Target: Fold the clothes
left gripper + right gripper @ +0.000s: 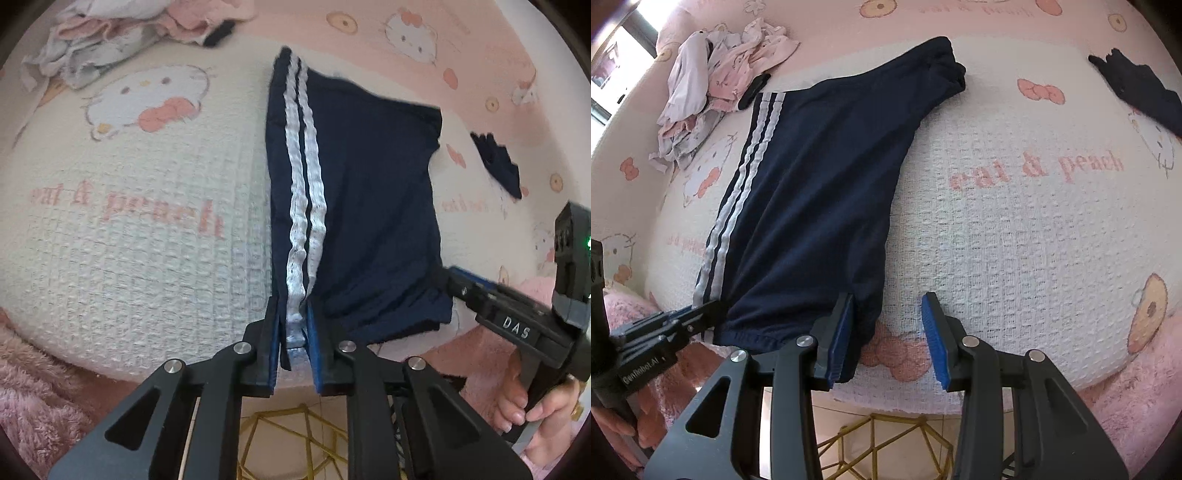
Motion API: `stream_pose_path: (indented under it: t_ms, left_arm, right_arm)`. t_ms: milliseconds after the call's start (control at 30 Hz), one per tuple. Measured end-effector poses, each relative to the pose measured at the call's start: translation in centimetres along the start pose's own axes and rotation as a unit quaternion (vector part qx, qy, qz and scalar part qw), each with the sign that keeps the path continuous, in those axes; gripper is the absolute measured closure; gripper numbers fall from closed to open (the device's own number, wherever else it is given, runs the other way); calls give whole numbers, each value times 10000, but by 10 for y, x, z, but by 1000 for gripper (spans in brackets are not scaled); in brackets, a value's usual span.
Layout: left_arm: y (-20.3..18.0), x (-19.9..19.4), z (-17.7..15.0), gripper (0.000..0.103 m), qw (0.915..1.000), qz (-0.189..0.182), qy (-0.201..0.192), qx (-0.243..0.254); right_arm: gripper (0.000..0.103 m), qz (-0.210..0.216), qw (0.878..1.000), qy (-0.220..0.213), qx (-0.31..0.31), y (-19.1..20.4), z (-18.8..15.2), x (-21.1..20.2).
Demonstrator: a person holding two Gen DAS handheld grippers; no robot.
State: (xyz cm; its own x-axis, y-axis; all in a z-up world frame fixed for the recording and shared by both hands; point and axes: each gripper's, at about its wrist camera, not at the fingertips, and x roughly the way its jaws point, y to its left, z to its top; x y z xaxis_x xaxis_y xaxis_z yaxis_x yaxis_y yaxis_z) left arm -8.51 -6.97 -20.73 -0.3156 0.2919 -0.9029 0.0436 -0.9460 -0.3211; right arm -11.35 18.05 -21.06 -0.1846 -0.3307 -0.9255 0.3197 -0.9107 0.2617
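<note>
Spread flat on the white waffle-weave bedcover with pink cat prints (pixel 1015 236) lies a navy blue pair of shorts with two white side stripes (pixel 820 192), hem end at the near edge. At that hem the left gripper (pixel 293 332) has its blue pads set narrowly either side of the striped edge; fabric sits between them, though whether they press it I cannot tell. Beside the hem's other corner, the right gripper (pixel 888 332) stands moderately wide, one pad against the shorts' edge, the other over bare cover, nothing clamped. Beyond the shorts' far stripe end sits a crumpled heap of pale pink and white garments (pixel 713 88). Well apart toward the far right lies a small dark navy cloth (pixel 1137 92).
</note>
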Motion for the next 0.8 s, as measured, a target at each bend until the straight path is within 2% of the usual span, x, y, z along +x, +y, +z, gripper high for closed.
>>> stream_pose_path:
  t_ms: [133,200,267,367,433,500,533,600,700,800]
  left_arm:
    - [-13,-22,5,86,9973,24,-615,408]
    - [-26,-23,7,86,9943,7,-743,767]
    - [-39,-16,6,86,9912,-19,-716,1110]
    - [-45,8,7,86,9893,378,-276,1382]
    - [-30,10,7,82,9919,448,-118,1186]
    - [-15,9,9,80,9945,459,-6,937]
    - [-6,1,14,80,9965,352,-94,757]
    - [9,-16,22,80,9977,153,-398,524]
    - [23,-26,37,80,9976,120,-574,365]
    - [21,-20,52,80,9970,204,-553,507]
  right_arm:
    - [64,178,9996,-210,117,-2,4,-8]
    - [64,185,9996,-213,67,0,5,-7]
    - [64,148,9998,-118,-27,3,5,-2]
    - [64,-180,9990,20,-420,13,2,6]
    - [64,-439,9970,77,-631,17,1,5]
    - [63,-526,9971,119,-529,8,2,0]
    - [63,-479,9980,143,-381,1,4,-3]
    - [63,-130,9999,73,-36,-12,9,-13]
    - [61,185,9994,-265,-80,-18,26,-36]
    - [60,132,9986,-430,-293,-17,47,-44]
